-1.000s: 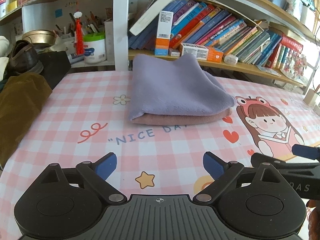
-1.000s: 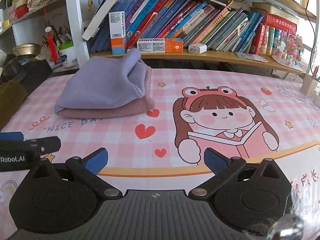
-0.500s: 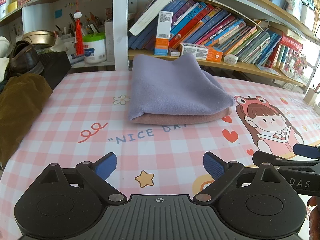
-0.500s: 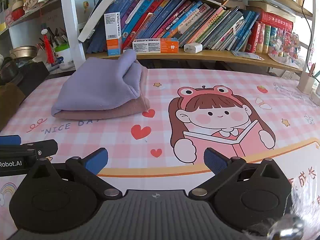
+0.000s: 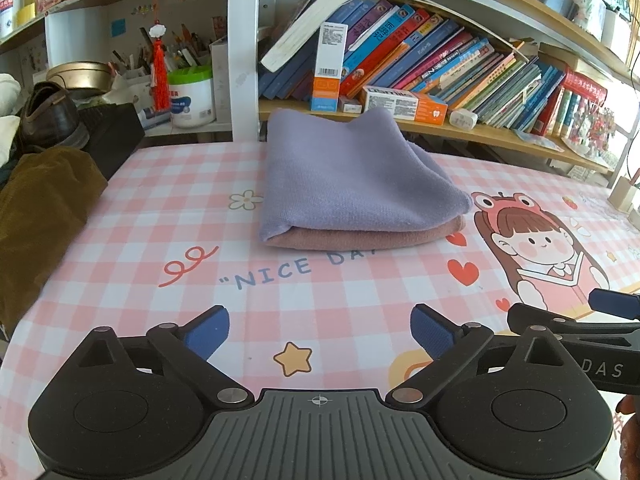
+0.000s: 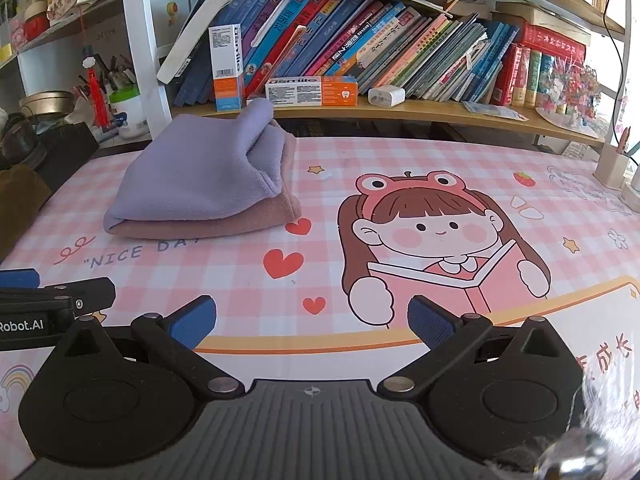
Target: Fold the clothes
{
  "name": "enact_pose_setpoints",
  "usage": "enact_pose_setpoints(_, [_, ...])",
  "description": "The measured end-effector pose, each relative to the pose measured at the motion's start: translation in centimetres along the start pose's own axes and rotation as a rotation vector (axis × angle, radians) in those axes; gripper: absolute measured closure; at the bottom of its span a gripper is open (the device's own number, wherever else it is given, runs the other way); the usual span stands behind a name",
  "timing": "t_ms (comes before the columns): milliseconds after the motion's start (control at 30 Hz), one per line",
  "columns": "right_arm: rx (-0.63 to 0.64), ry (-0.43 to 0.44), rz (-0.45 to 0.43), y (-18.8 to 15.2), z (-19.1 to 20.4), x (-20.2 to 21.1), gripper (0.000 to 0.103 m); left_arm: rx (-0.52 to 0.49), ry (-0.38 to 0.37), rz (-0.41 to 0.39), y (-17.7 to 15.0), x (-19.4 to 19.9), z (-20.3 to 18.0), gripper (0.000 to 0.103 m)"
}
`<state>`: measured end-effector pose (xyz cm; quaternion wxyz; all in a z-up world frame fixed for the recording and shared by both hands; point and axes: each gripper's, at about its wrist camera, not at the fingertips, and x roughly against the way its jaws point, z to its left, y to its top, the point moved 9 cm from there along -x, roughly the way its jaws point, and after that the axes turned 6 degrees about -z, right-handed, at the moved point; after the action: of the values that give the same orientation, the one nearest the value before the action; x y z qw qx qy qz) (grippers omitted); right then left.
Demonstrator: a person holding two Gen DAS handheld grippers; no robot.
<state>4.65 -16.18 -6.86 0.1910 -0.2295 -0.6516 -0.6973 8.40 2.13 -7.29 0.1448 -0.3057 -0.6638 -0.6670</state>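
Left wrist view showed the left gripper (image 5: 320, 334) spread wide and empty, well short of the folded lilac cloth (image 5: 352, 180) stacked on the pink cloth (image 5: 360, 238); right gripper (image 6: 312, 320) likewise gaped empty, nearer than that stack.

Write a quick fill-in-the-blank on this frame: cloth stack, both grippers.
1. The purple cloth lies folded on top of the ____ cloth.
2. The left gripper is ____ and holds nothing.
3. The right gripper is ____ too, short of the stack.
4. The stack covers part of the printed words "NICE ____".

Missing words: pink; open; open; DAY
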Motion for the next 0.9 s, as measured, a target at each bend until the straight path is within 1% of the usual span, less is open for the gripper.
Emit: enact_pose_setpoints(900, [-0.003, 0.002, 0.018, -0.34, 0.07, -0.33, 0.0, -0.008, 0.008, 0.015, -0.32, -0.33, 0.09, 0.004])
